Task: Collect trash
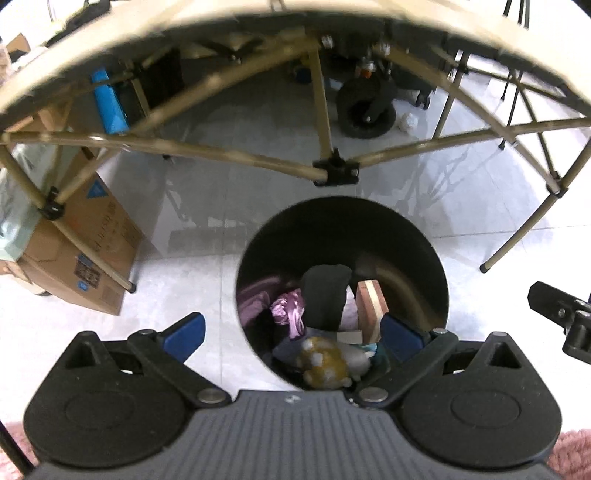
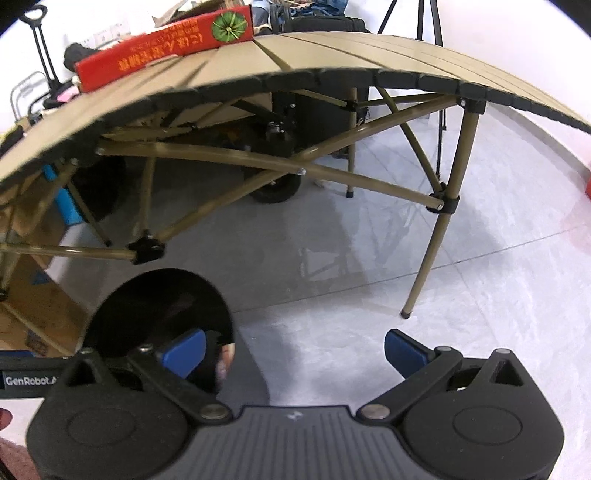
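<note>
Left wrist view: the left gripper [image 1: 291, 330] hangs spread and empty over the round black bin [image 1: 341, 291] on the glossy tiled floor [image 1: 207, 206]. Inside lie purple cloth [image 1: 288, 312], a wooden block [image 1: 371, 306] and a yellow lump [image 1: 325, 363], partly hidden.

Right wrist view: the right gripper [image 2: 295, 350] is spread, empty; the bin [image 2: 159, 310] sits lower left, its contents dark. A red box [image 2: 166, 44] rests on the slatted table [image 2: 332, 55].

Upright black bin [image 1: 406, 236], trash [image 1: 325, 332] inside

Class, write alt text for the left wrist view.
The open left gripper hangs empty over a black bin holding mixed trash, including a wooden block and purple fabric. Beyond stands a folding table on pale tiles.
</note>
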{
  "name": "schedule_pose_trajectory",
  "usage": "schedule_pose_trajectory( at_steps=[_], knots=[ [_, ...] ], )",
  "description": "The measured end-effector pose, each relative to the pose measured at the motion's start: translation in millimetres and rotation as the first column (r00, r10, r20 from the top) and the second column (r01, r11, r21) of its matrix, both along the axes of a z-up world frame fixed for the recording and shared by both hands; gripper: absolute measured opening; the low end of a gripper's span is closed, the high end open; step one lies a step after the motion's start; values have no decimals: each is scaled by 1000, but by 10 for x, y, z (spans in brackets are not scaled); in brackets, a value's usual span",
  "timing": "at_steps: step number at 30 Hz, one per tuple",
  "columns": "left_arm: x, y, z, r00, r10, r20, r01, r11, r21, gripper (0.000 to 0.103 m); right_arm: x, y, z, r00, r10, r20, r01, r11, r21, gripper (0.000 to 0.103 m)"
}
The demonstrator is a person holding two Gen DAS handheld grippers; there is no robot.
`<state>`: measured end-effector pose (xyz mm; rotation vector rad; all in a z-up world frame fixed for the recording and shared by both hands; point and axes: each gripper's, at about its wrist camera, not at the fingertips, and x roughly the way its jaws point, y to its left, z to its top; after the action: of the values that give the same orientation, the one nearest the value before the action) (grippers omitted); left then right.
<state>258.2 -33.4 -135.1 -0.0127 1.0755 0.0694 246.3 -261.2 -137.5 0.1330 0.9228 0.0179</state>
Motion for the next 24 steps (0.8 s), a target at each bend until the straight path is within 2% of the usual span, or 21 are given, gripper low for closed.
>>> schedule_pose_trajectory(
  at_steps=[7, 14, 20, 24],
  knots=[
    [-543, 121, 519, 990, -48, 134, 46, 999, 18, 103, -513, 155, 396, 993, 83, 82, -84, 996, 10, 103],
    [-1340, 242, 888, 961, -98, 260, 89, 995, 49, 103, -1313, 289, 816, 967, 182, 177, -184, 983, -5, 103],
    [-1830, 312, 986, 948, -135, 289, 125, 991, 51, 103, -1833, 371, 996, 950, 237, 203, -237, 971, -21, 103],
    [-2066, 358, 1008, 949, -135, 283, 131, 991, 34, 103, -2080, 374, 1079, 948, 236, 213, -238, 971, -16, 103]
  ],
)
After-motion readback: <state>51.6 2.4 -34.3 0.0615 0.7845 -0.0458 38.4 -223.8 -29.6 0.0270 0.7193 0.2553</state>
